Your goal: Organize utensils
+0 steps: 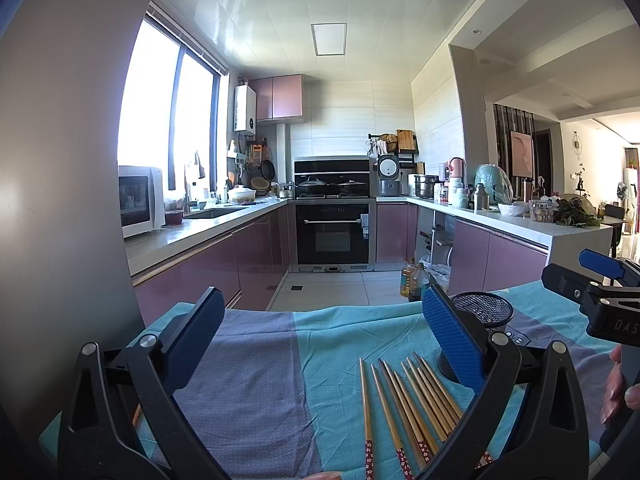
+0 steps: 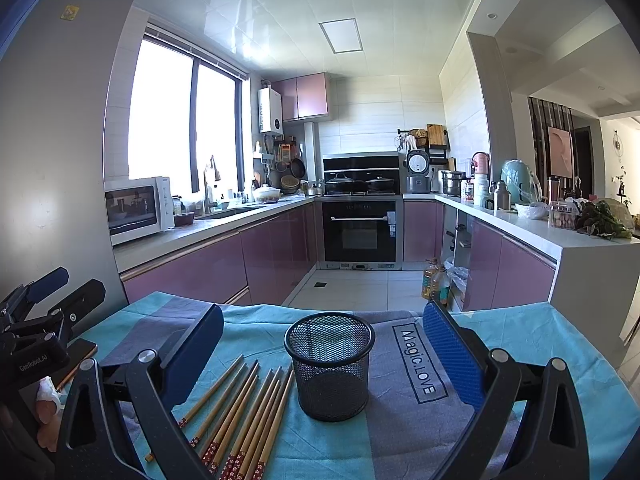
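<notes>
Several wooden chopsticks (image 2: 244, 412) with red patterned ends lie side by side on the teal and grey cloth (image 2: 400, 432), left of a black mesh cup (image 2: 330, 364) that stands upright and empty. My right gripper (image 2: 324, 344) is open, its blue pads wide apart on either side of the cup and above the cloth. My left gripper (image 1: 320, 336) is open too, hovering over the chopsticks (image 1: 412, 404); the mesh cup (image 1: 484, 312) sits partly hidden behind its right finger. The right gripper (image 1: 600, 284) shows at the right edge of the left wrist view.
The clothed table (image 1: 256, 380) ends just past the cup, with the kitchen floor beyond. Purple cabinets line both sides, an oven (image 2: 360, 232) at the back, oil bottles (image 2: 434, 280) on the floor. A fridge wall stands at left. A hand (image 1: 618, 388) holds the right gripper.
</notes>
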`<state>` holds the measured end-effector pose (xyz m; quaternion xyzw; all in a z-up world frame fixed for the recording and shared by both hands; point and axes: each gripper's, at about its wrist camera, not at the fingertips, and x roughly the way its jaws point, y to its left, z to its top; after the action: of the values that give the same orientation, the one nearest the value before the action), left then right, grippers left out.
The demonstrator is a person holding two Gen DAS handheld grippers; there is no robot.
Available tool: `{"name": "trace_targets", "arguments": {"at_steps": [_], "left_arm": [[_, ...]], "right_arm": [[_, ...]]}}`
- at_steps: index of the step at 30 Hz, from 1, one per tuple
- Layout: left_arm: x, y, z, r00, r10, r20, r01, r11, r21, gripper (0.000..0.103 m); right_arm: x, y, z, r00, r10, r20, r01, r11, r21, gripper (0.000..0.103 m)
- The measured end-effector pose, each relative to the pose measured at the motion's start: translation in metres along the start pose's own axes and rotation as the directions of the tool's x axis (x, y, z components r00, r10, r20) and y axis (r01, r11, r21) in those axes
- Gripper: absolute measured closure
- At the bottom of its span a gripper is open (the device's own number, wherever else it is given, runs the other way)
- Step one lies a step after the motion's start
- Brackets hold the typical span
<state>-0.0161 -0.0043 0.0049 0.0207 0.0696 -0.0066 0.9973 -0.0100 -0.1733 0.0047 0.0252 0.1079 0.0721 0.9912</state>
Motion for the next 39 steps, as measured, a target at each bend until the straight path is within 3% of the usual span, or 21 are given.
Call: {"name": "trace_targets", "arguments": {"at_steps": [39], "left_arm": [[0.012, 0.001, -0.006, 0.999, -0.021, -0.040, 0.021, 1.000, 0.009, 0.005]], "right_arm": [[0.008, -0.004, -0.003, 0.999, 0.021, -0.039, -0.021, 1.000, 0.004, 0.006]]}}
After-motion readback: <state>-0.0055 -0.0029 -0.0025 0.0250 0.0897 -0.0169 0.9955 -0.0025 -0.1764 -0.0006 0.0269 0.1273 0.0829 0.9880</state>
